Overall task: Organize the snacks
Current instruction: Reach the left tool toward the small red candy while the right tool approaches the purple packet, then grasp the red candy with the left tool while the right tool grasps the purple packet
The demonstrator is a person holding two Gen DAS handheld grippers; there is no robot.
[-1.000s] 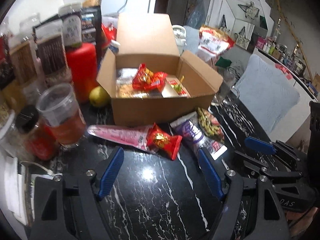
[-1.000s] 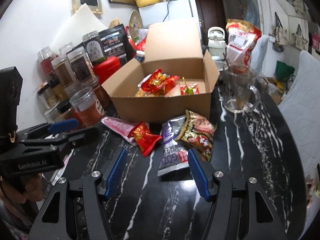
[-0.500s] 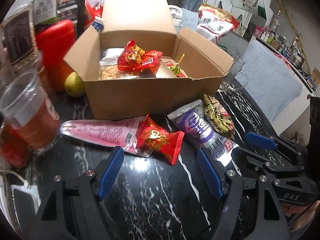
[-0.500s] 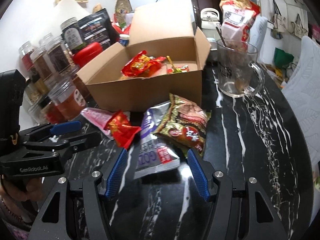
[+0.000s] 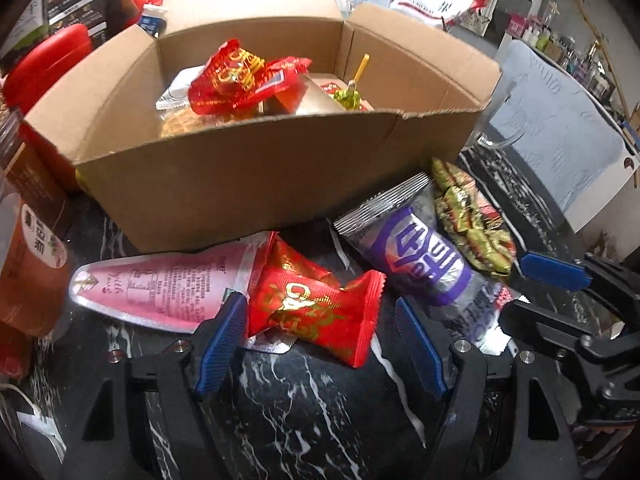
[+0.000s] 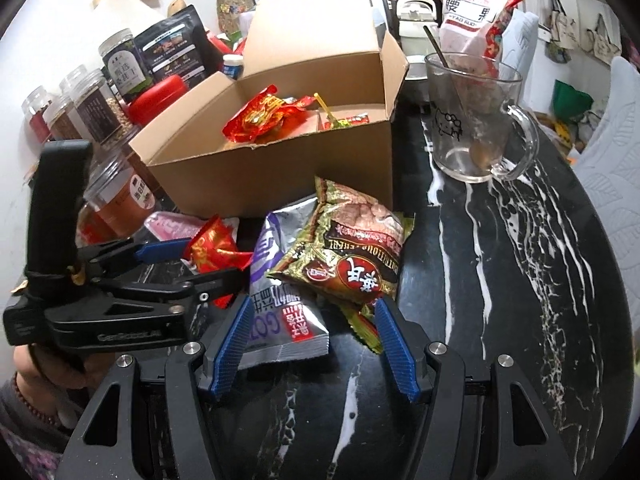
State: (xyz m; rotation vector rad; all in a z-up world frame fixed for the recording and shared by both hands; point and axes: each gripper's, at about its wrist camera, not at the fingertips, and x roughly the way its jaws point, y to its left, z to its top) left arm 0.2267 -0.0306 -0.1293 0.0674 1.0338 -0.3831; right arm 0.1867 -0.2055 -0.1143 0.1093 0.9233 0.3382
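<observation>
Both grippers stood spread, pinching nothing: the left gripper (image 5: 320,344) straddled a red candy packet (image 5: 316,312), and the right gripper (image 6: 316,340) straddled a silver-purple packet (image 6: 280,300) and a brown snack bag (image 6: 352,248). All lay on the black marble table (image 6: 500,280), against the front wall of the open cardboard box (image 6: 280,176).

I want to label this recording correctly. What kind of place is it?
Most likely a home kitchen or dining corner: a crowded marble-pattern table with food jars, a glass mug and an electric kettle behind the snack box.
</observation>
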